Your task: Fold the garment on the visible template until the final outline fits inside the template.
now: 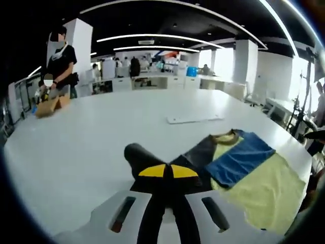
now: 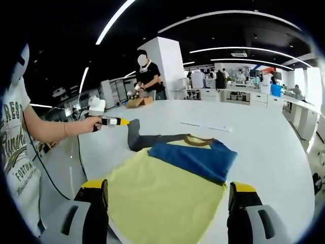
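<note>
Left tool (image 1: 167,175): clamped on the shirt's (image 2: 162,195) dark sleeve (image 1: 147,155).
Right tool (image 2: 167,195): jaws apart, above the shirt.
Table (image 1: 91,132): carries shirt.

The person (image 2: 20,147) wears a white T-shirt (dark lettering across the chest). A black cable (image 2: 45,173) hangs beside it. The left gripper (image 1: 167,175) has 2 black jaws, yellow-tipped, on white housings.

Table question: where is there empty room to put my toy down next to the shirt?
The white table is bare between the dark sleeve and the cardboard box, and beyond the flat white strip. It is crowded where the yellow shirt with its folded blue sleeve lies, and by the left gripper.
</note>
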The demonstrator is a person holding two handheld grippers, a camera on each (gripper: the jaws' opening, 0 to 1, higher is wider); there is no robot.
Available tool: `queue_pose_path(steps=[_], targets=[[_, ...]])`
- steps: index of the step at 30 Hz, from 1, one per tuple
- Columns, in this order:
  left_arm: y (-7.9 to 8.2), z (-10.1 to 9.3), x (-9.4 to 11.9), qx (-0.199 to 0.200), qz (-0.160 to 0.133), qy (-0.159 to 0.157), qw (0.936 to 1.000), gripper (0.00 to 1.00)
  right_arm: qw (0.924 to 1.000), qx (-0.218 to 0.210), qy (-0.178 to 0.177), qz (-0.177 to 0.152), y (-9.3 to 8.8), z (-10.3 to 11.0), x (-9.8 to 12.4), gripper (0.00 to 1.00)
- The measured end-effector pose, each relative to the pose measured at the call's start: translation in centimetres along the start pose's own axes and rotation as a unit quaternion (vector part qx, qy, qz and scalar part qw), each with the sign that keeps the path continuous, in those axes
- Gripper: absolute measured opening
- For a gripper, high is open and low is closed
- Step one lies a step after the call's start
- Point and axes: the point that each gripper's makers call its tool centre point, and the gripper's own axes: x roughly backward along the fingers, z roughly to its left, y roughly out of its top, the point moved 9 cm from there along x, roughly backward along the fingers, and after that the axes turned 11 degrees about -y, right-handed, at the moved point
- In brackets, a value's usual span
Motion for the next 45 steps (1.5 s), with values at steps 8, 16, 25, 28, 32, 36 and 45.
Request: queue_pose_path(steps=[8, 16, 25, 28, 32, 36, 45], targets=[[1.7, -1.8, -1.6, 0.003, -0.010, -0.034, 0.9994, 0.00, 0.9999, -0.012, 0.006, -0.007, 0.1, 0.4, -0.1, 0.99], [2.8, -3.9, -3.5, -0.002, -0.013, -0.061, 0.9980, 0.00, 0.9999, -0.010, 0.010, -0.004, -0.2, 0.2, -0.3, 0.99], [4.1, -6.4, -5.7, 0.005, -0.028, -0.097, 0.9948, 0.00, 0.9999, -0.005, 0.013, -0.003, -0.6, 0.4, -0.8, 0.98], [4.2, -7.3, -6.7, -0.007, -0.021, -0.107, 0.9940, 0.00, 0.9999, -0.007, 0.012, -0.004, -0.8, 0.4, -1.0, 0.98], [3.4, -7.8, -7.4, -0.015, -0.007, -0.109, 0.9939, 0.00, 0.9999, -0.009, 0.011, -0.001, -0.9, 0.3, -1.0, 0.98], [2.5, -7.5, -7.6, -0.015, 0.006, -0.106, 0.9942, 0.00, 0.9999, -0.008, 0.009, 0.005, -1.1, 0.2, -0.9, 0.98], [0.4, -5.6, -7.1, -0.020, 0.037, -0.065, 0.9970, 0.16, 0.9998, -0.010, 0.008, 0.015, -1.5, 0.2, -1.0, 0.99]])
